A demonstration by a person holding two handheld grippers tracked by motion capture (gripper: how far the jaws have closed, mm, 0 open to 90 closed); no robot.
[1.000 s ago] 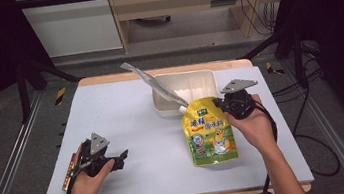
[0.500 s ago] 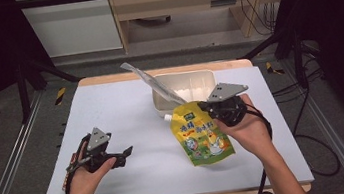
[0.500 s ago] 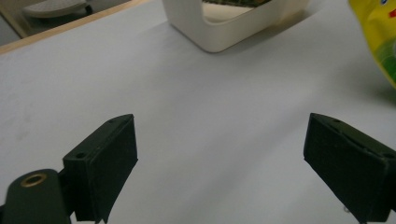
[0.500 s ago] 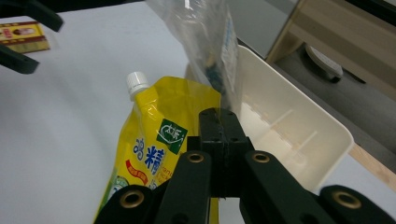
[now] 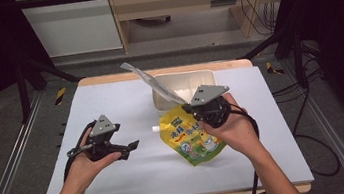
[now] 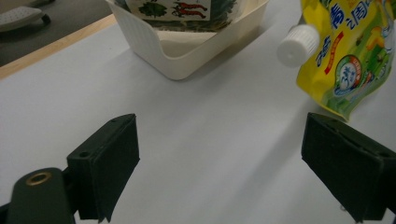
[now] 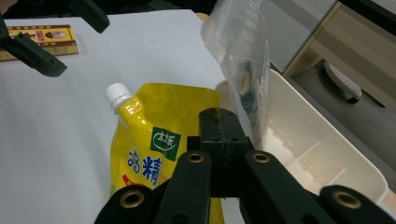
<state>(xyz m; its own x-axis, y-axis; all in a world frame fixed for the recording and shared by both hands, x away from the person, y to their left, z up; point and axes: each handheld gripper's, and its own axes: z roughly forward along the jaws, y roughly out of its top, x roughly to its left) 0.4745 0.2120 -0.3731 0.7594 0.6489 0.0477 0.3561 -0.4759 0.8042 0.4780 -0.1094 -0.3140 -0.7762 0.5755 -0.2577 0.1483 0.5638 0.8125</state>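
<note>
A yellow spouted pouch (image 5: 190,137) with a white cap (image 5: 155,128) hangs tilted over the middle of the white table. My right gripper (image 5: 189,110) is shut on the pouch's top edge; in the right gripper view the closed jaws pinch the pouch (image 7: 154,140) beside its cap (image 7: 116,93). My left gripper (image 5: 127,147) is held above the table's left part, open and holding nothing. Between the wide-apart jaws of my left gripper (image 6: 219,140) lies bare table, with the pouch (image 6: 350,56) and its cap (image 6: 296,44) farther ahead.
A cream bin (image 5: 207,74) stands at the table's back middle, with a clear plastic bag (image 5: 150,82) sticking up out of its left side. A flat yellow and red box (image 7: 37,35) lies on the table by the left hand. Dark stands flank the table.
The right gripper has carried the pouch leftward and a little up, tilting it so the cap points left. The left hand has risen off the table.
</note>
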